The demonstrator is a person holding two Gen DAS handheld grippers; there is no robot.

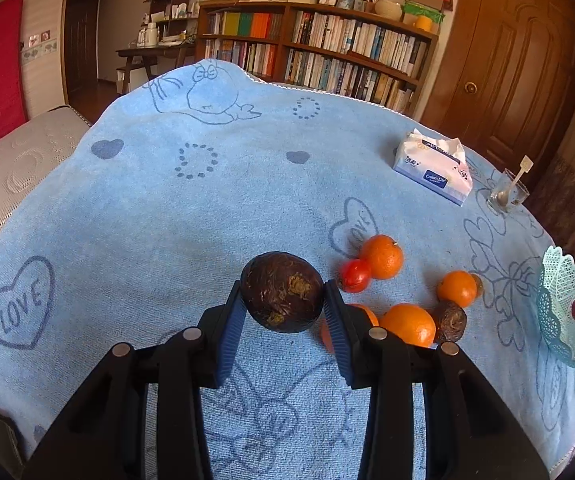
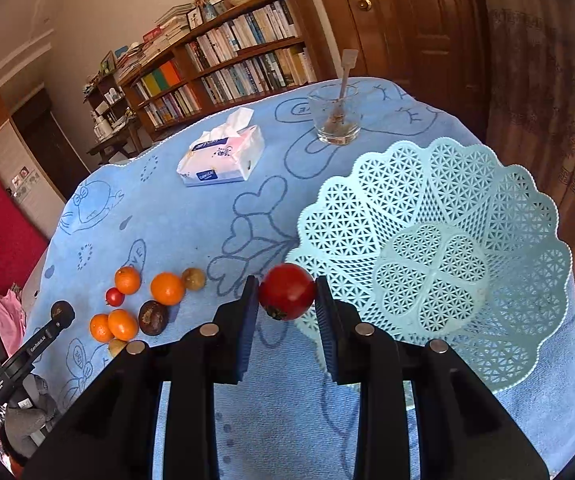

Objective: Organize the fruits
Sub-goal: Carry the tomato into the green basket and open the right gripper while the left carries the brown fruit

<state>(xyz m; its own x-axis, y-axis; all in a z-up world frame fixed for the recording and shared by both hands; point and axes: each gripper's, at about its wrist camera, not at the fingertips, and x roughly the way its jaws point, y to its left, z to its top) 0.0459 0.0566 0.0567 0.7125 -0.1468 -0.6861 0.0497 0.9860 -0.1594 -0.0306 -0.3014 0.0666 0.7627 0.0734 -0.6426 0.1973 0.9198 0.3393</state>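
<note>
Between the ribbed blue pads of the left gripper [image 1: 283,298] sits a rough, dark-brown round fruit [image 1: 282,291], gripped above the fuzzy blue towel [image 1: 147,208]. Likewise, the right gripper [image 2: 286,298] pinches a smooth, glossy red fruit [image 2: 287,291] beside the scalloped, pale-green lattice basket [image 2: 439,216]; smooth oranges [image 2: 167,288] lie clustered on the towel.

I see a desk [image 2: 191,216] under a light blue towel [image 1: 167,208] printed with hearts, "LOVE" and cartoon outlines. Lying on the towel: a tissue pack [image 2: 223,154] and a drinking glass [image 2: 335,118] towards the far edge, a pale green lattice basket [image 2: 439,264] at the right, and near the left a loose cluster of oranges [image 2: 167,289], a small red fruit [image 2: 114,297], a dark brown fruit [image 2: 153,317] and two small tan fruits [image 2: 194,279].
</note>
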